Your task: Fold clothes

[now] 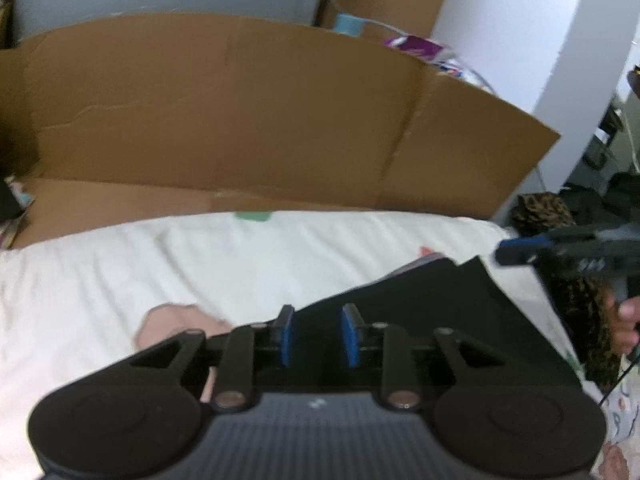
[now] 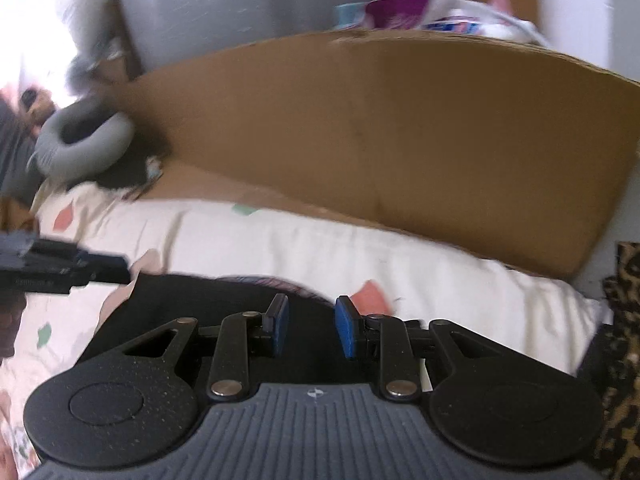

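- Left wrist view: left gripper (image 1: 318, 334) spread, empty, above the black fabric garment (image 1: 460, 312) by the white quilted bed's (image 1: 200, 264) near edge.
- Right gripper (image 2: 310, 330) likewise parted, gripping nothing.
- Risk: the unheld fold may slump open.

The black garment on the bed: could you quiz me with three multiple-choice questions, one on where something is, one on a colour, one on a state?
1. Where does the black garment lie?
A. on the cream patterned bedsheet
B. inside the brown cardboard sheet
C. on the floor

2. What colour are the gripper pads?
A. red
B. blue
C. green

3. How do the left gripper and the right gripper stand?
A. both clamping the garment
B. one holding cardboard
C. both open, holding nothing

Answers: 1 A, sheet shows around the garment; 2 B, pads are blue; 3 C, a clear gap shows between each pair.
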`<control>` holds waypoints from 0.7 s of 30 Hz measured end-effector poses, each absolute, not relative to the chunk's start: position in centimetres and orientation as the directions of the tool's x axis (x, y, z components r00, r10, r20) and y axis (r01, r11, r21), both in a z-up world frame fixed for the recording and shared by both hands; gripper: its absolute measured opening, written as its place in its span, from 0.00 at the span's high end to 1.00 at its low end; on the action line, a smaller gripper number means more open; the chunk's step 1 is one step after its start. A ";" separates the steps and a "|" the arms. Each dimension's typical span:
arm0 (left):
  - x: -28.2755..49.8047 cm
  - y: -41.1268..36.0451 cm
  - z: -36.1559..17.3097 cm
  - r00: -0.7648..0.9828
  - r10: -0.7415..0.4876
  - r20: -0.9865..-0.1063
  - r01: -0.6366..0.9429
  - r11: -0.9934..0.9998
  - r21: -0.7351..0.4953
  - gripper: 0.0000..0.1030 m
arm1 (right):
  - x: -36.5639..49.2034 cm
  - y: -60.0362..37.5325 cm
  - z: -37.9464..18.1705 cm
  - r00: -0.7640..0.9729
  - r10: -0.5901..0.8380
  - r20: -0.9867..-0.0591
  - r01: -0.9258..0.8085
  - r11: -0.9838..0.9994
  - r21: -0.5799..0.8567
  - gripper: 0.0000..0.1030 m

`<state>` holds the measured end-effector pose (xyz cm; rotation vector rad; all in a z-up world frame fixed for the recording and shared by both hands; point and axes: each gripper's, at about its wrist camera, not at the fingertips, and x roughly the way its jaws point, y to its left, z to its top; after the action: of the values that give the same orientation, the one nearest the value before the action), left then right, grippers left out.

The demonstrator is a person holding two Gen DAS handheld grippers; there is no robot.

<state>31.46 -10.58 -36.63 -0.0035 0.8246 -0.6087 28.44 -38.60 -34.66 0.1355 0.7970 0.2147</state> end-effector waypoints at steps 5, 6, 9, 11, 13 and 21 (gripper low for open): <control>31.1 -12.5 -36.9 0.496 -0.543 -0.677 0.549 0.801 -0.240 0.75 | 28.6 -36.7 -35.0 0.671 0.261 -0.694 -0.177 0.965 0.191 0.68; 31.1 -12.9 -37.0 0.492 -0.549 -0.676 0.557 0.795 -0.241 0.75 | 28.6 -36.2 -35.0 0.670 0.262 -0.695 -0.190 0.965 0.181 0.68; 31.1 -14.0 -37.5 0.478 -0.564 -0.673 0.580 0.778 -0.241 0.75 | 28.9 -35.1 -35.5 0.657 0.269 -0.704 -0.220 0.962 0.163 0.68; 31.1 -14.6 -38.0 0.470 -0.569 -0.675 0.591 0.771 -0.238 0.75 | 29.1 -34.4 -35.9 0.651 0.265 -0.711 -0.232 0.962 0.146 0.68; 31.4 -15.0 -38.7 0.464 -0.574 -0.674 0.588 0.769 -0.251 0.75 | 29.4 -33.9 -36.4 0.646 0.259 -0.718 -0.239 0.962 0.132 0.68; 32.5 -15.2 -41.4 0.439 -0.572 -0.693 0.586 0.767 -0.262 0.74 | 30.3 -34.1 -38.9 0.618 0.259 -0.742 -0.211 0.964 0.161 0.69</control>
<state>32.51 -15.21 -41.40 0.0183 0.8533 -0.7198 30.33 -34.15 -38.85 0.0593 0.8636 0.2707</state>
